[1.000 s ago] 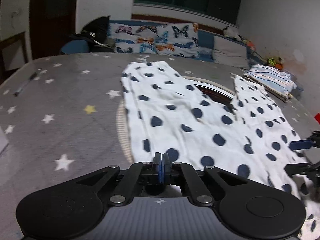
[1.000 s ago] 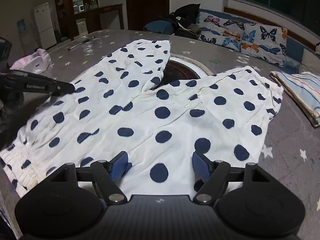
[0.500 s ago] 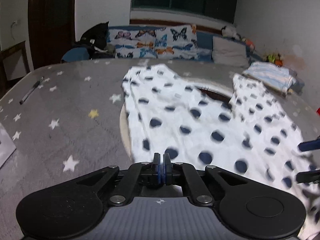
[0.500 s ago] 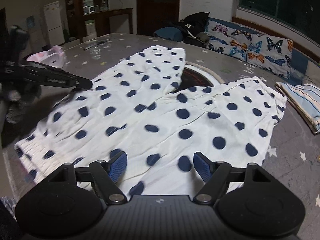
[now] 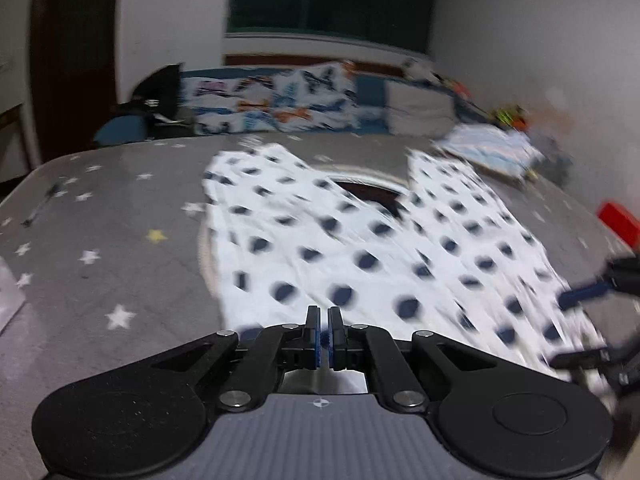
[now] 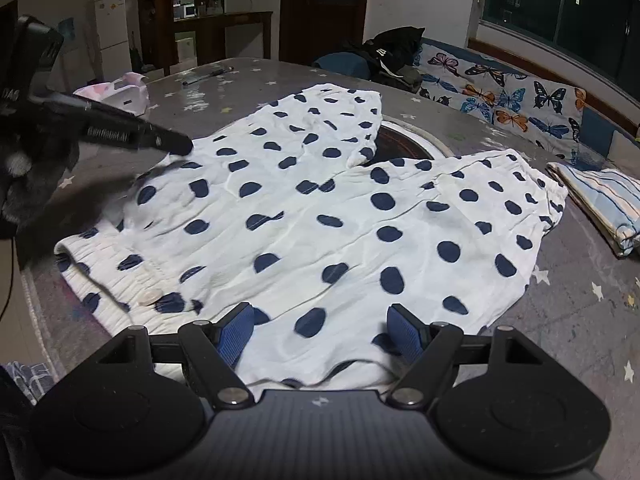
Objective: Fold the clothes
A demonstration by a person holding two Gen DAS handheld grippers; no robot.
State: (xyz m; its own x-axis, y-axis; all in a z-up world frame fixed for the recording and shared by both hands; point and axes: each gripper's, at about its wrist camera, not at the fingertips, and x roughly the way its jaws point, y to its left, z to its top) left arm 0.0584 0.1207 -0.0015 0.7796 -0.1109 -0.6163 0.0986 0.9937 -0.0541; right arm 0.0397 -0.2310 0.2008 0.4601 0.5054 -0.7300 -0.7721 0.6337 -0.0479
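Observation:
White trousers with dark blue dots (image 5: 360, 240) (image 6: 320, 208) lie spread flat on a grey star-print table cover (image 5: 100, 240), legs pointing away and waistband toward me. My left gripper (image 5: 324, 320) is shut, its pads almost touching. In the right wrist view its tip (image 6: 176, 146) rests at the left edge of the trousers; whether it pinches fabric cannot be told. My right gripper (image 6: 320, 328) hovers open over the near edge of the cloth with nothing between its blue pads. It also shows at the right of the left wrist view (image 5: 580, 320).
A folded striped cloth (image 6: 600, 196) lies at the table's far right. A dark round inset (image 6: 400, 146) shows between the trouser legs. A pen (image 5: 40, 208) and a pink-white item (image 6: 116, 90) sit at the left. A red object (image 5: 618, 222) lies at the right edge.
Both grippers have risen and drawn back, so more of the trousers and room shows. The left gripper stays shut at the cloth's left edge and the right stays open.

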